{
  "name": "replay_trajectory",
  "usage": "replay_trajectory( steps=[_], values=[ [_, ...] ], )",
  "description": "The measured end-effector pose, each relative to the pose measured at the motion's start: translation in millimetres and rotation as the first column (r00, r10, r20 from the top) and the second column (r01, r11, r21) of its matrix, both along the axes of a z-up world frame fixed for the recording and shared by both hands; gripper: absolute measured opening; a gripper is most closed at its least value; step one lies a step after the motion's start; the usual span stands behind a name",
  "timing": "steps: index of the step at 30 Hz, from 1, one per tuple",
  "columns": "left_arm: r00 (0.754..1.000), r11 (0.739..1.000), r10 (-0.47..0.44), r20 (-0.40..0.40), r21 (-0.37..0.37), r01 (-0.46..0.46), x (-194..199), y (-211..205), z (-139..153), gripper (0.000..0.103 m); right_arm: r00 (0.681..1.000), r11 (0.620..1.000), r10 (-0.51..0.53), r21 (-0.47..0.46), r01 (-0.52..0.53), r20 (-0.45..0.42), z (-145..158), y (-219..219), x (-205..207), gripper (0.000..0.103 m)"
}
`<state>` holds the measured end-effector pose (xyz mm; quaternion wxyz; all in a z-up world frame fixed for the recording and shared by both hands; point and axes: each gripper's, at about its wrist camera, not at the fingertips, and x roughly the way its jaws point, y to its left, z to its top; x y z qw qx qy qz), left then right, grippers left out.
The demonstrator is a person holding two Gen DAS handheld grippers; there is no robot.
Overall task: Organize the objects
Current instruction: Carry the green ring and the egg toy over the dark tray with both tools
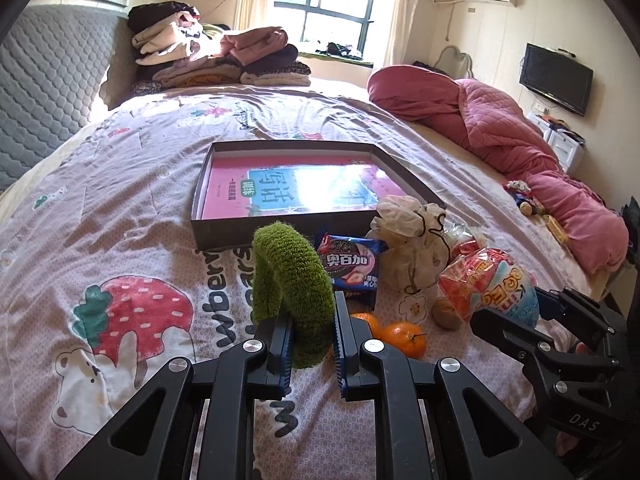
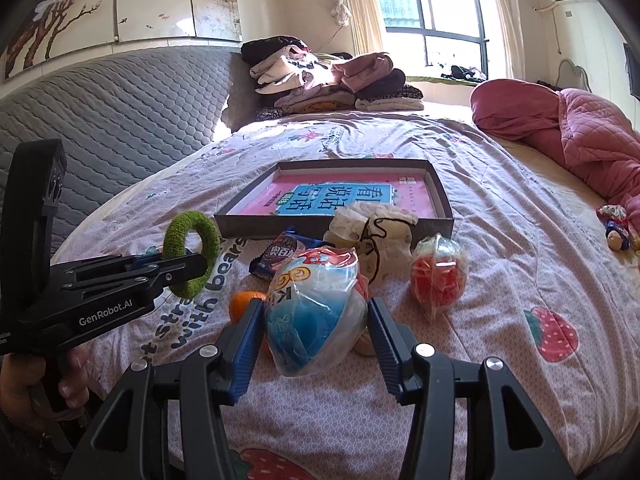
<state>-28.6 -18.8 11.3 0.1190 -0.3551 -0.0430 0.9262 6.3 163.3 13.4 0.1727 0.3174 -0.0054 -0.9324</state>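
My left gripper (image 1: 311, 322) is shut on a fuzzy green ring (image 1: 292, 288) and holds it upright above the bedspread; the ring also shows in the right wrist view (image 2: 192, 254), with the left gripper (image 2: 198, 266) clamped on it. My right gripper (image 2: 312, 320) is shut on a clear blue-and-red snack bag (image 2: 316, 312), also seen in the left wrist view (image 1: 490, 290). A shallow dark box (image 1: 202, 184) with a pink book (image 1: 296, 188) inside lies ahead on the bed. A blue cookie packet (image 1: 350, 264), a cream drawstring pouch (image 1: 412, 248) and two oranges (image 1: 402, 338) lie in front of it.
A red-filled plastic bag (image 2: 438, 276) and a brown kiwi-like fruit (image 1: 446, 314) lie by the pouch. A pink quilt (image 1: 520, 152) is bunched at the right, with small toys (image 2: 618, 228) beside it. Folded clothes (image 1: 216, 56) are stacked at the bed's far end. A grey padded headboard (image 2: 100, 120) stands left.
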Motion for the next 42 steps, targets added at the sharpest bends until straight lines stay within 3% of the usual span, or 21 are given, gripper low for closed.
replay_trajectory(
  steps=[22,42],
  values=[
    [0.997,1.000,0.007,-0.071,-0.012,-0.008,-56,10,32,0.017,0.992,1.000,-0.005,0.006,0.005,-0.123,40,0,-57,0.052],
    [0.999,0.996,0.030,-0.044,-0.086,-0.034,-137,0,15,0.017,0.998,0.994,-0.016,0.103,0.023,-0.067,31,8,-151,0.052]
  ],
)
